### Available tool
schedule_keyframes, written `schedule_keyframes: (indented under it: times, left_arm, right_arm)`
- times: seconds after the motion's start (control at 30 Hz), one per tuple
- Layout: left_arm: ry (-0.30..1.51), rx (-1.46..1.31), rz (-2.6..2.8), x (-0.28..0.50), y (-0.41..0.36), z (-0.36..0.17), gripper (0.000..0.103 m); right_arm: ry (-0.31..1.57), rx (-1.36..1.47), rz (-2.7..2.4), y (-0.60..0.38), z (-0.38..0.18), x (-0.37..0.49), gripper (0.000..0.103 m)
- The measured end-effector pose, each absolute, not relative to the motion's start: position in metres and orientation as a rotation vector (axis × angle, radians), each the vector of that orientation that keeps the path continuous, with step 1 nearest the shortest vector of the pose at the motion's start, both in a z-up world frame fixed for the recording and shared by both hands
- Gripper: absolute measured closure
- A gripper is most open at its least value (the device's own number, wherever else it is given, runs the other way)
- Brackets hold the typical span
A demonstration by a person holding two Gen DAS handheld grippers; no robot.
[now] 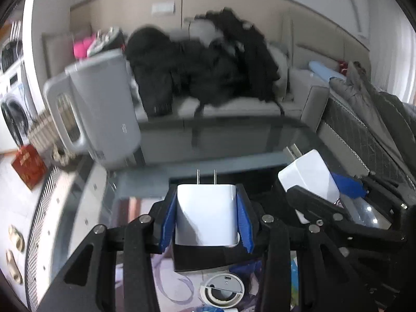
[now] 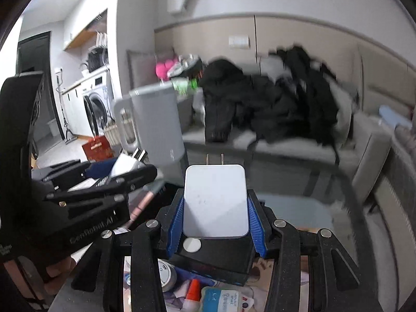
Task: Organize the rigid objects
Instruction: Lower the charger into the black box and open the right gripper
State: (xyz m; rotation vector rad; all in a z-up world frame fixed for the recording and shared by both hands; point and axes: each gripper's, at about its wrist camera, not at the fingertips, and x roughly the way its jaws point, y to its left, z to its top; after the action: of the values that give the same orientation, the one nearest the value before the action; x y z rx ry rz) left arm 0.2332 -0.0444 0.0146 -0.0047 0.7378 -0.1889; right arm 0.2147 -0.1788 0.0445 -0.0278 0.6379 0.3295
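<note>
- Between the blue pads of the left gripper sits a white charger, clamped on its two side faces. The jaws stand narrow, closed onto the block. Its two metal prongs point straight ahead, away from the camera, so its long axis runs along the fingers.
- In the right gripper a second, flatter white charger is pinched the same way, broad face up, prongs forward. These jaws are also closed on their load, a little wider than the left pair.
- The two tools are side by side and near each other. In the left view, the right one's charger shows just to the right, tilted, with prongs aimed up and left.
- Both loads are carried in the air above a dark glass table, neither touching it.
- Ahead and to the left, near the table's far-left corner, stands a grey plastic jug with a handle. The left hand looks nearer to it.
- Below the fingers lies clutter: a round white gadget, a small black box, a glue bottle.
- Beyond the table's far edge is a sofa heaped with dark clothes.
- Where the chargers are meant to go cannot be told; blur suggests both hands are moving.
</note>
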Motion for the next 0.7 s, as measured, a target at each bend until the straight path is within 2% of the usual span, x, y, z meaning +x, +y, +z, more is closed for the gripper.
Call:
schedule_keyframes:
  times: [0.33,0.7]
  left_arm:
    - [0.922,0.016,-0.202,0.244,-0.055,-0.027,0.063]
    - [0.914,0.072,-0.205,0.225,-0.060,-0.026,0.062]
  right_arm:
    - [0.898,0.016,0.326,-0.184,-0.019,0.253,0.058]
    - [0.949,-0.088,0.334,-0.180,-0.027,0.235,0.058]
